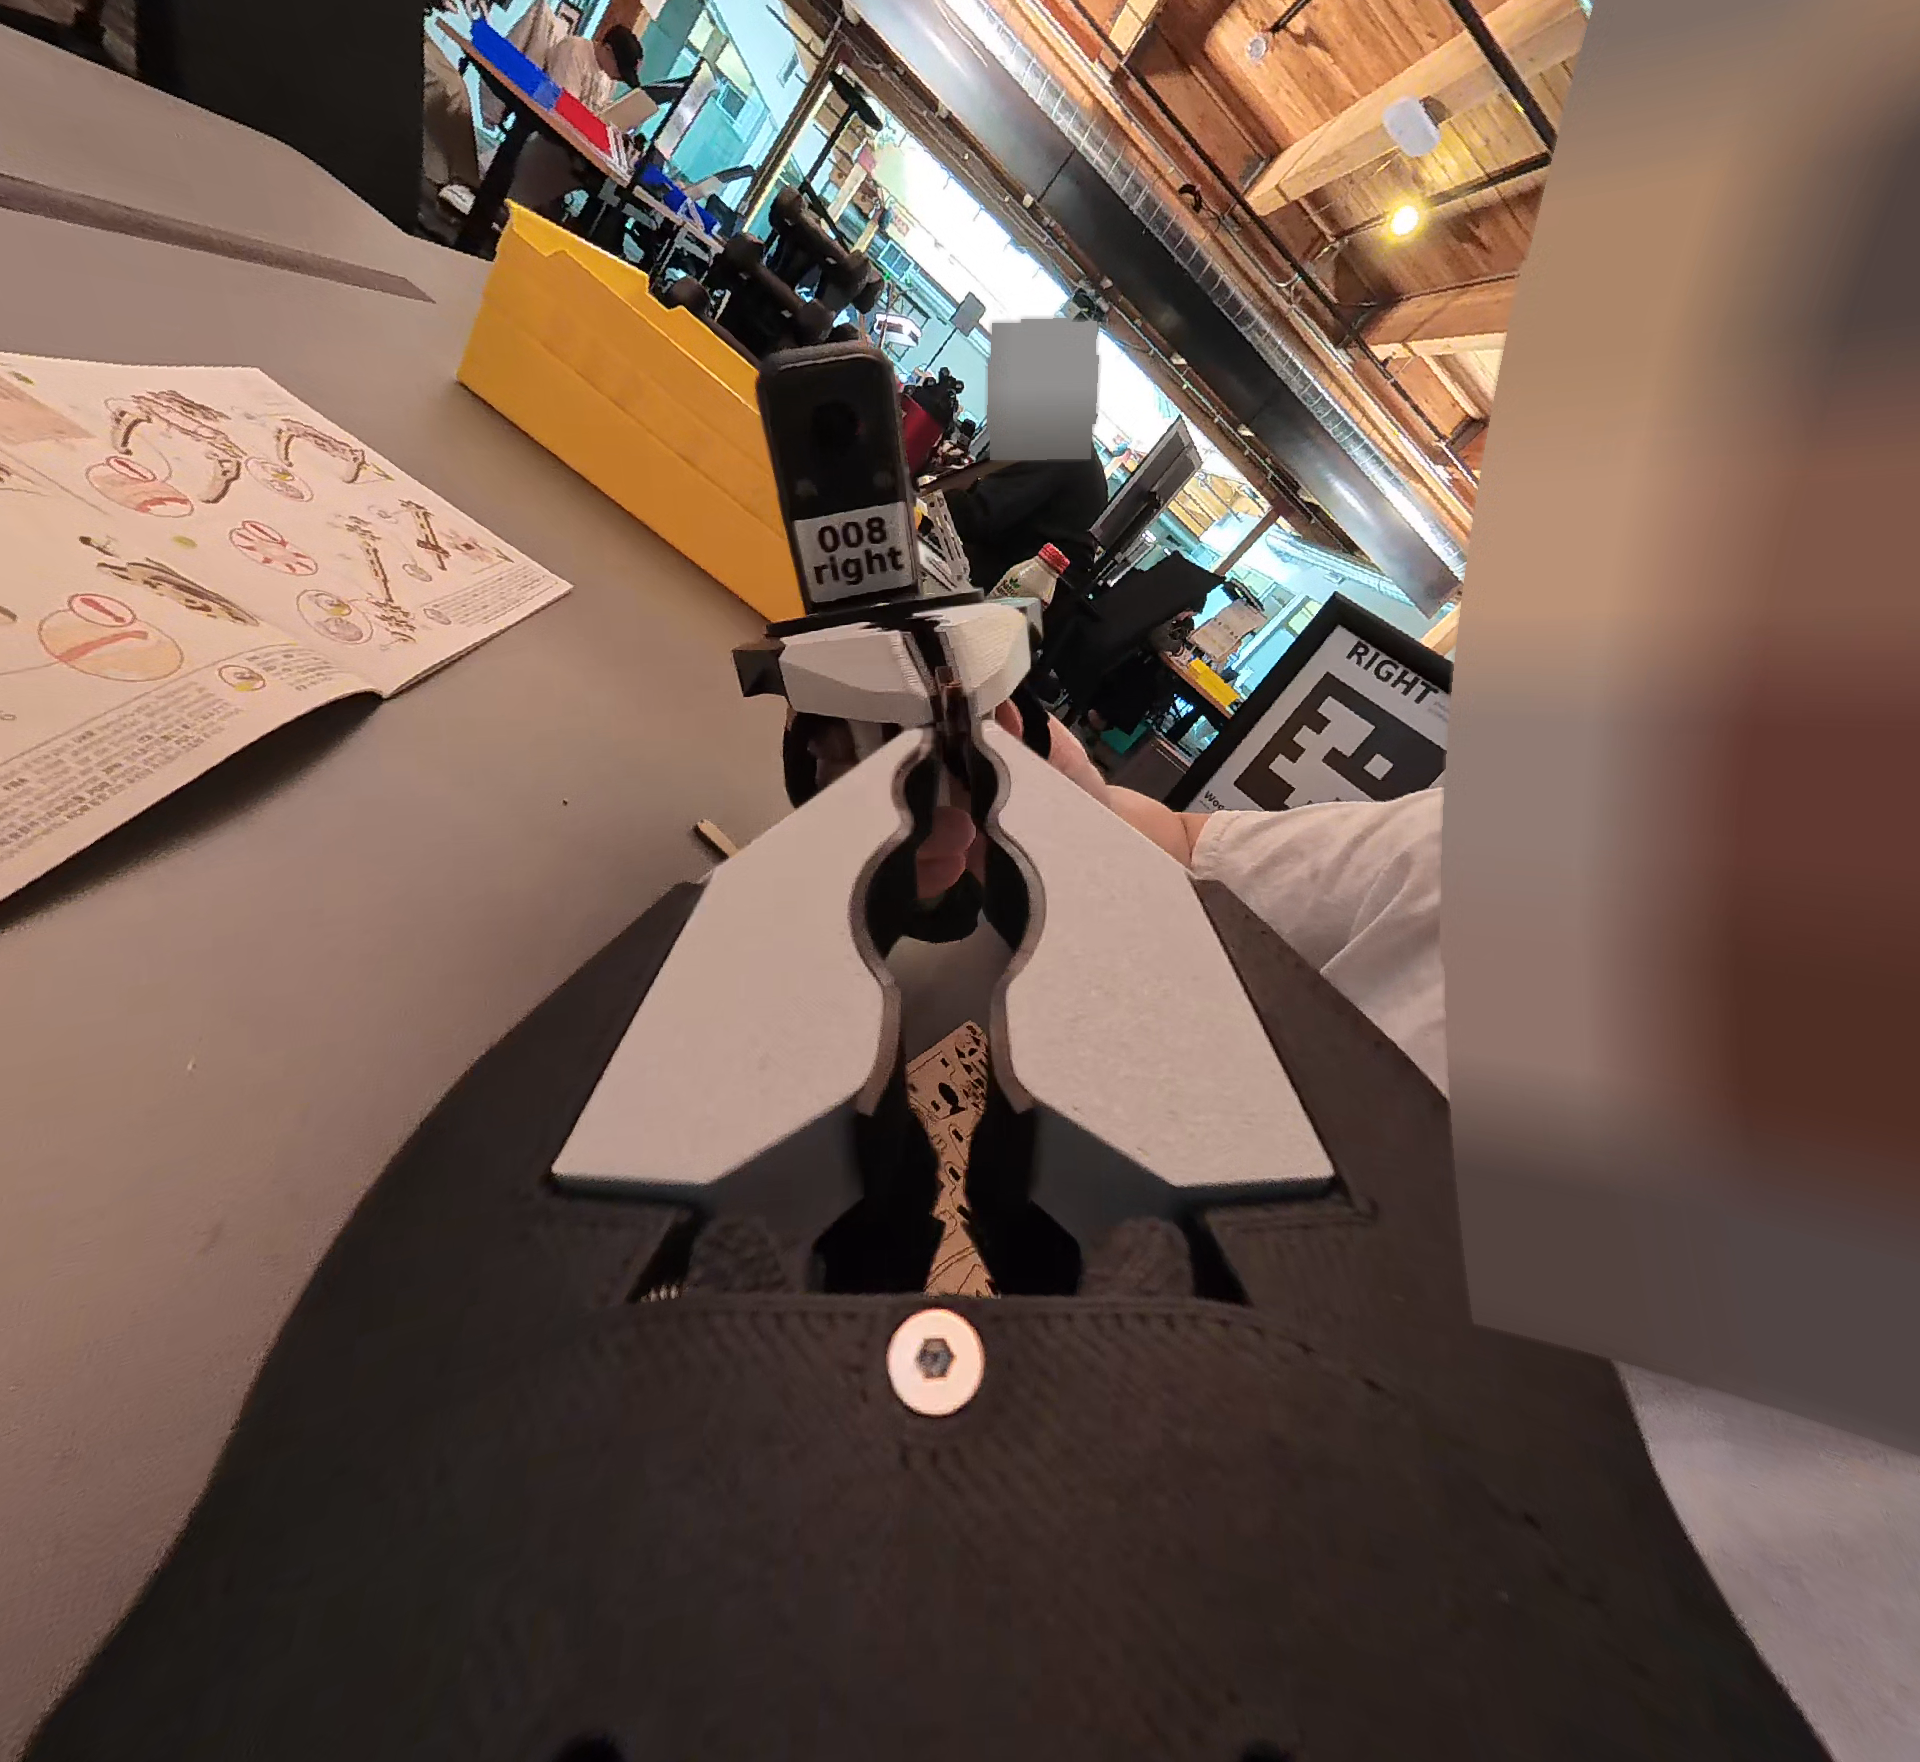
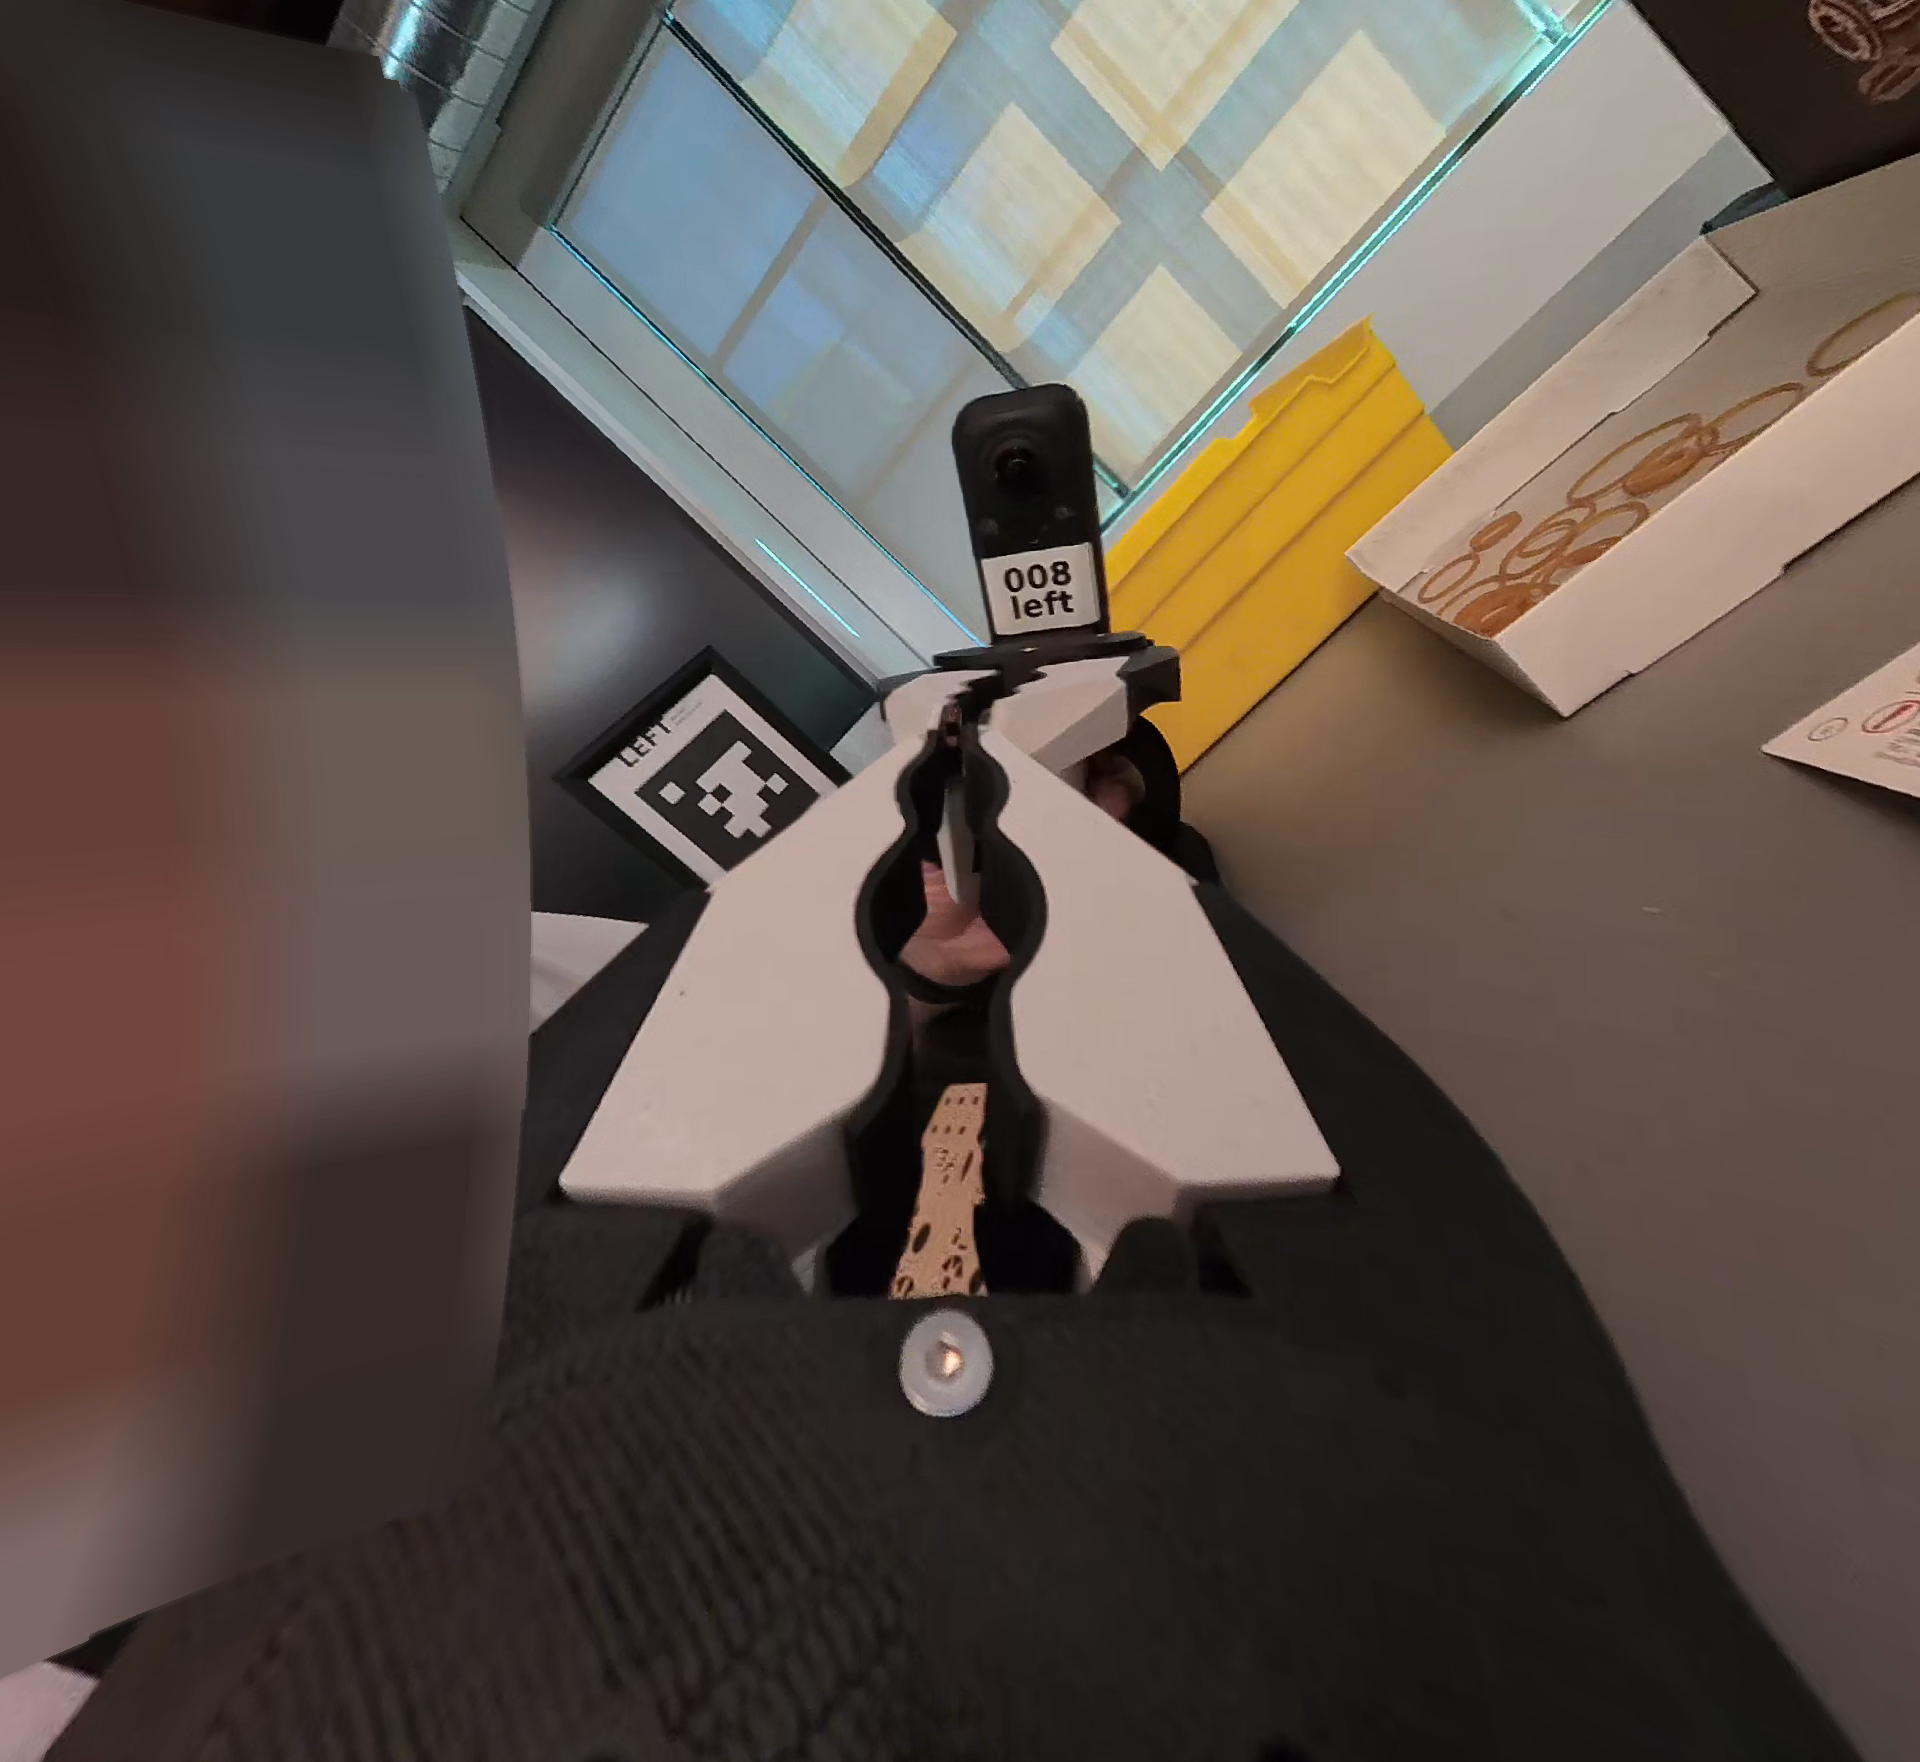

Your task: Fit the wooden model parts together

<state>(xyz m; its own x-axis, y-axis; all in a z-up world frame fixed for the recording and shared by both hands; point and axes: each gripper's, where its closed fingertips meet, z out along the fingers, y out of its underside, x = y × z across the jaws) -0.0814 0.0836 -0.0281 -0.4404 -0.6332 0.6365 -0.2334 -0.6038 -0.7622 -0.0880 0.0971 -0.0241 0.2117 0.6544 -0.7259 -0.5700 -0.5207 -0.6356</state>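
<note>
We are holding the left gripper [image 1: 948, 756] with its two white fingers drawn together on a thin, dark wooden part [image 1: 951, 725] seen edge-on at the centre of the left wrist frame. Facing it tip to tip, the right gripper [image 2: 956, 762] is clamping a pale flat wooden piece [image 2: 961, 839] between its own two fingers, in the middle of the right wrist frame. The two held pieces are meeting in the narrow gap between the tips, raised above the grey desk [image 1: 312, 985]; we cannot tell whether they are touching.

Left of the left gripper, the desk is lying open up to one instruction booklet [image 1: 208, 549] spread flat at the left edge of the frame. One yellow bin [image 1: 623, 382] is sitting at the desk's far edge, above centre. One framed marker board [image 1: 1340, 736] is standing at right of centre.

In the right wrist frame, bare desk is stretching along the right side. One white cardboard box [image 2: 1621, 590] holding several wooden rings is resting at the upper right, near the desk edge.
</note>
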